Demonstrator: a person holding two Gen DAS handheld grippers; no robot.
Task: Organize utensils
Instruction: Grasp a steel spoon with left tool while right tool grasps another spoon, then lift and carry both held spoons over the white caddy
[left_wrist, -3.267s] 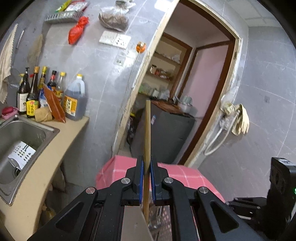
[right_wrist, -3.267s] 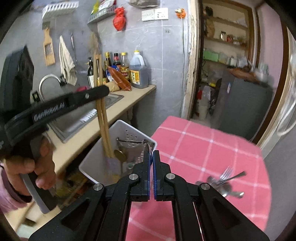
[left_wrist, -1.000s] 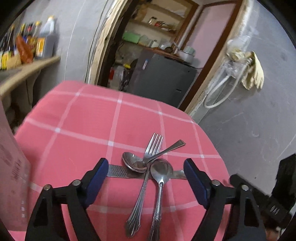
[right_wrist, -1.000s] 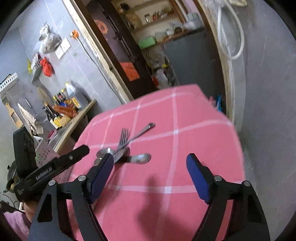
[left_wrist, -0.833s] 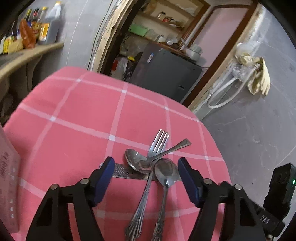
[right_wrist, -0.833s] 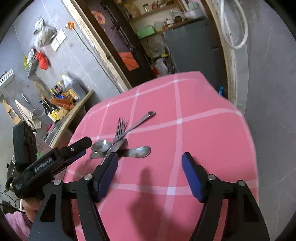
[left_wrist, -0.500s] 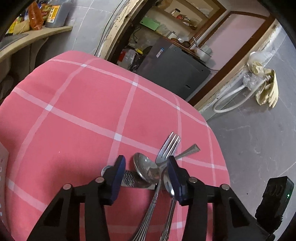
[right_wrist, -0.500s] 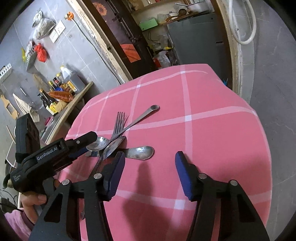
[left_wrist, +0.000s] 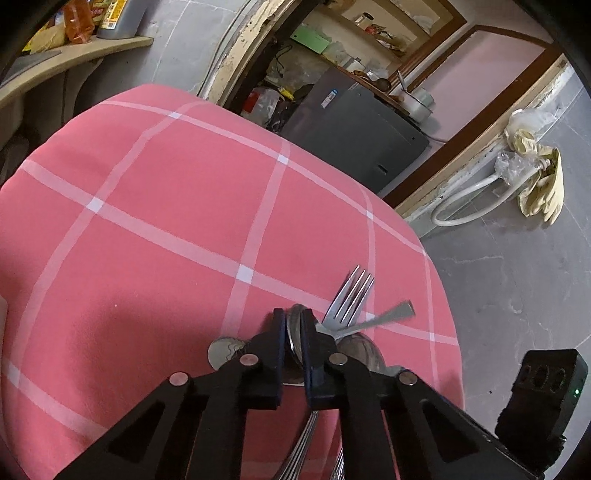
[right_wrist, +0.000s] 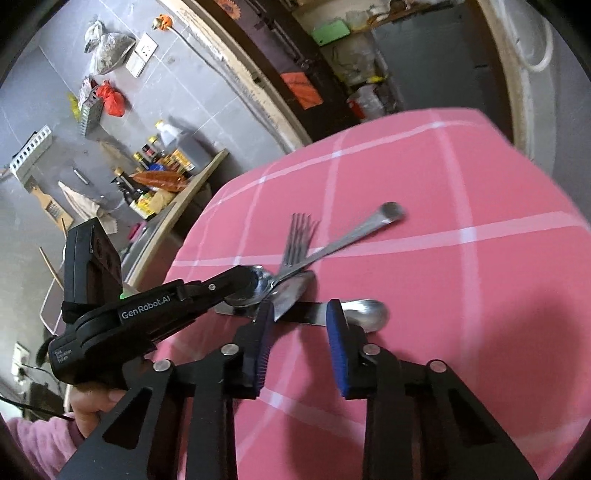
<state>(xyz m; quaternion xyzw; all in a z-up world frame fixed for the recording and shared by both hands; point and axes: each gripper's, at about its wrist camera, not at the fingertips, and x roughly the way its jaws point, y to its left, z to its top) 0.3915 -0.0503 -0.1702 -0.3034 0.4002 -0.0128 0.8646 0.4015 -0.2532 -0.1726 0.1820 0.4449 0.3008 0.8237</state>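
Narrowed since the earlier frame, the left gripper (left_wrist: 293, 325) jaws now pinch the bowl of a spoon (right_wrist: 264, 284) at lower centre of the pink checked worktop (left_wrist: 155, 206). Its handle crosses under the fork (left_wrist: 351, 299). The right gripper (right_wrist: 301, 310) hovers just below, jaws moderately apart and holding nothing, straddling a flat metal utensil (right_wrist: 314, 312).

left tool (left_wrist: 292, 325) closed on spoon (left_wrist: 294, 334) — chopsticks gone
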